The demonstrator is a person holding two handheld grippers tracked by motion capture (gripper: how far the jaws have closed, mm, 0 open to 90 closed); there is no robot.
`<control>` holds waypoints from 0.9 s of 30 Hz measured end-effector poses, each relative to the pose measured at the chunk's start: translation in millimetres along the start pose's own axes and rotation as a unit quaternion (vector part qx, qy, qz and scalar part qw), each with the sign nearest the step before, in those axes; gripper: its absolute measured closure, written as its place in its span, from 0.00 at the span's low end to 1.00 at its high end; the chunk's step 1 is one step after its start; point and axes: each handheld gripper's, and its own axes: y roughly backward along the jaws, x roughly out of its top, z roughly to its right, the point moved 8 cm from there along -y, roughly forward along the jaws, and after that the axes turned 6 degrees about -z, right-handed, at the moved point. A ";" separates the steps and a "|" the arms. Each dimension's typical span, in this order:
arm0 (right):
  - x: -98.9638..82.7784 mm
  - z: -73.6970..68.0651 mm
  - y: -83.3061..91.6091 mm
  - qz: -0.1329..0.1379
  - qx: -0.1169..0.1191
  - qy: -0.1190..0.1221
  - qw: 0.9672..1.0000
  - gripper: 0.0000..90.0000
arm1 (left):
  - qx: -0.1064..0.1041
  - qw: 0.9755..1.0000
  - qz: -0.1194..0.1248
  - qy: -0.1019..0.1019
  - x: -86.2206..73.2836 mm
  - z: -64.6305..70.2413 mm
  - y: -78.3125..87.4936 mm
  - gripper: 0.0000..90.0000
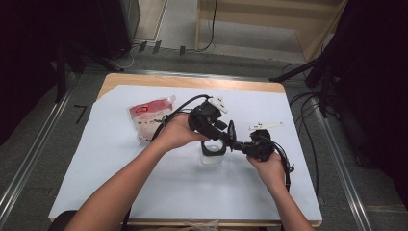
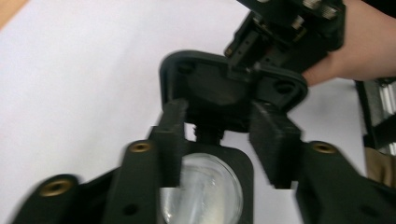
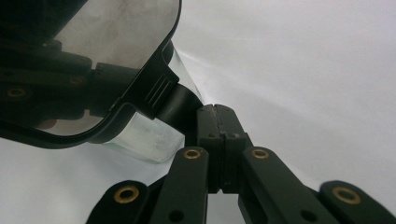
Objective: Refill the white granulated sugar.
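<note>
A small clear container (image 1: 212, 157) with a black collar stands mid-table on the white sheet (image 1: 144, 183). Its hinged black lid (image 1: 232, 132) is flipped up on edge. My left gripper (image 1: 214, 137) comes down over the container. In the left gripper view, its jaws (image 2: 219, 109) sit on either side of the collar (image 2: 233, 156), above the clear opening (image 2: 201, 191). From the right, my right gripper (image 1: 236, 143) reaches in, shut on the raised lid's edge (image 2: 233, 79). The right gripper view shows its jaws (image 3: 214, 112) pressed together beside the lid's ribbed tab (image 3: 159, 88) and frosted panel (image 3: 116, 28).
A red and white pouch (image 1: 149, 115) lies flat at the back left of the sheet. Black cables (image 1: 308, 125) trail off the right side. The wooden table edge (image 1: 192, 81) runs along the back, with dark stands and floor rails beyond.
</note>
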 end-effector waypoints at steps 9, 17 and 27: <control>-0.2 -0.1 -0.2 0.001 -0.007 0.002 1.000 1.00 | -0.002 1.000 0.002 -0.012 5.4 2.1 -8.7 0.89; 0.0 -1.3 1.5 0.003 -0.006 0.004 1.000 0.99 | -0.032 0.999 0.022 0.017 2.4 5.4 -5.7 0.81; 2.9 7.2 28.4 0.041 -0.027 -0.007 0.999 0.88 | -0.035 0.999 0.012 0.036 -16.9 8.2 17.8 0.61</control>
